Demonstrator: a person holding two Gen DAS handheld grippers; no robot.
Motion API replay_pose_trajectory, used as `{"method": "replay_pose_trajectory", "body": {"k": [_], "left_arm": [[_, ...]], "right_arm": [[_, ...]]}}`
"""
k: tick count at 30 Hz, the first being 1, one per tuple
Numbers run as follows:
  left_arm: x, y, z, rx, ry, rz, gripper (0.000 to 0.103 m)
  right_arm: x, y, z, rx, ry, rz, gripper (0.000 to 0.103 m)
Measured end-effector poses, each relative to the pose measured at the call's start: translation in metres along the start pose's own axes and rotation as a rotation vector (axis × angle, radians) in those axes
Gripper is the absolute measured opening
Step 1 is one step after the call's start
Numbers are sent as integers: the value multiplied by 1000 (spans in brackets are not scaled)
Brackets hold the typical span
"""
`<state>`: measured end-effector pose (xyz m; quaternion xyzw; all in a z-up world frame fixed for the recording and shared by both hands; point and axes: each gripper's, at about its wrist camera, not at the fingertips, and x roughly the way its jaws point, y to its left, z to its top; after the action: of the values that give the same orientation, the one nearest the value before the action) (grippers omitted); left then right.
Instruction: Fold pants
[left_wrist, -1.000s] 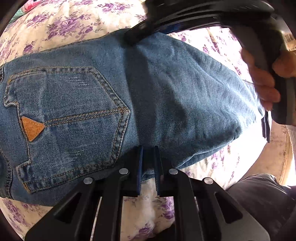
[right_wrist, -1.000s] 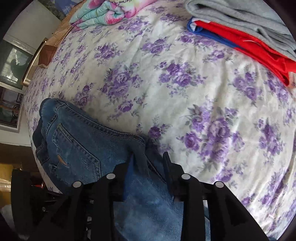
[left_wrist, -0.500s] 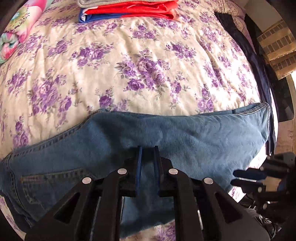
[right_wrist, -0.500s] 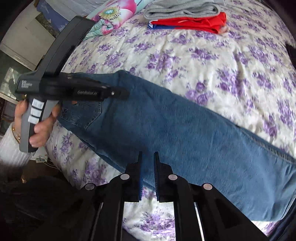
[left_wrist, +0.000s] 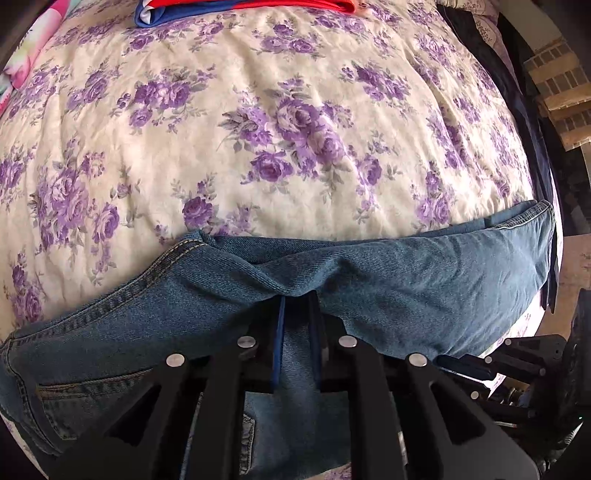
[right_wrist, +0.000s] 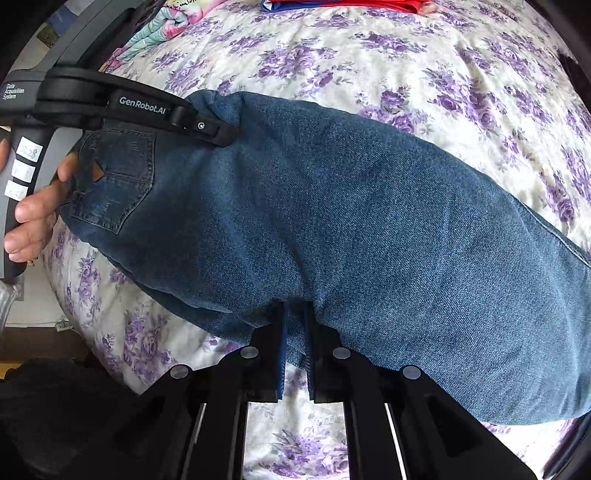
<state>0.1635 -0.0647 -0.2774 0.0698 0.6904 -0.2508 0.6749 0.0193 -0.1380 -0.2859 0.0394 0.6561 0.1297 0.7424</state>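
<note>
Blue jeans (left_wrist: 424, 280) lie across the near part of a floral bed, folded lengthwise with a back pocket (right_wrist: 114, 177) at the left. My left gripper (left_wrist: 295, 306) is shut on the jeans' far edge near the crotch seam, bunching the denim. My right gripper (right_wrist: 295, 314) is shut on the near edge of the jeans (right_wrist: 351, 221) at mid-leg. The left gripper's body (right_wrist: 147, 110) shows in the right wrist view, held by a hand at the far edge near the pocket.
The floral bedspread (left_wrist: 258, 110) stretches beyond the jeans. Folded red, blue and grey clothes (left_wrist: 240, 5) sit at the far edge. A colourful pillow (right_wrist: 162, 29) lies at the far left. Dark fabric (left_wrist: 491, 55) lies along the bed's right side.
My left gripper has closed on the far edge of the jeans and bunched it. My right gripper has moved in to the near edge and now grips it.
</note>
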Motion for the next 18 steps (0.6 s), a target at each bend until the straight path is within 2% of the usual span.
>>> {"method": "replay_pose_trajectory", "body": {"k": [2, 4, 6, 8, 11, 12, 15, 18], "left_arm": [[-7, 1, -8, -6, -8, 11, 12], [-19, -5, -22, 13, -26, 50, 12], [-30, -10, -43, 30, -42, 26, 12], [-32, -19, -64, 37, -35, -30, 14], [-16, -28, -96, 57, -2, -5, 15], [-15, -26, -106, 60, -16, 2, 15], [-18, -16, -120, 22, -21, -36, 15], [-20, -5, -124, -13, -13, -70, 15]], "right_arm": [[-5, 1, 0, 4, 5, 8, 10], [-19, -5, -4, 49, -12, 37, 17], [-44, -21, -15, 127, -82, 73, 45], [-70, -47, -34, 232, -173, 86, 56], [-96, -102, -73, 437, -264, 54, 57], [-101, -121, -87, 509, -288, 56, 57], [-109, -174, -129, 713, -326, 86, 57], [-104, -209, -160, 831, -369, 150, 57]]}}
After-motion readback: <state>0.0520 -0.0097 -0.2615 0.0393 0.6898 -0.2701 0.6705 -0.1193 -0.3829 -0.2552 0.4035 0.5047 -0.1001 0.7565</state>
